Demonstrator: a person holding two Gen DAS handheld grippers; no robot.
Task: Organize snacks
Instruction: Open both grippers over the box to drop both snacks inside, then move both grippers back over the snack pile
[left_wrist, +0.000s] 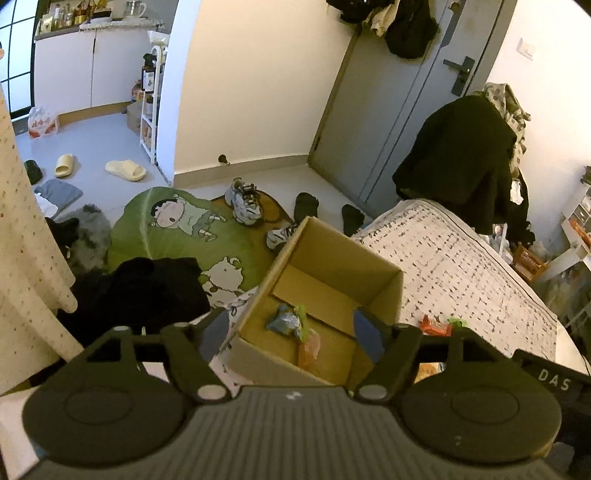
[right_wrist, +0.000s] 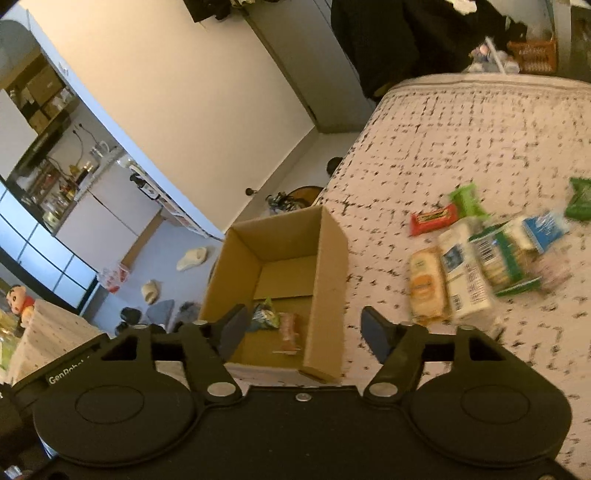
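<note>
Right wrist view showed the bed (right_wrist: 461, 140) carrying an open box (right_wrist: 328, 258) at its left edge, with loose snacks (right_wrist: 480, 266) heaped well to the right of it. Two packets (right_wrist: 275, 319) already lay in the box. Both grippers, left (left_wrist: 291, 328) and right (right_wrist: 303, 325), hung wide and empty over the box. The next pick probably called for swinging the right one to the heap, taking the red bar (right_wrist: 432, 219) nearest the box first, pinched across its narrow width.
</note>
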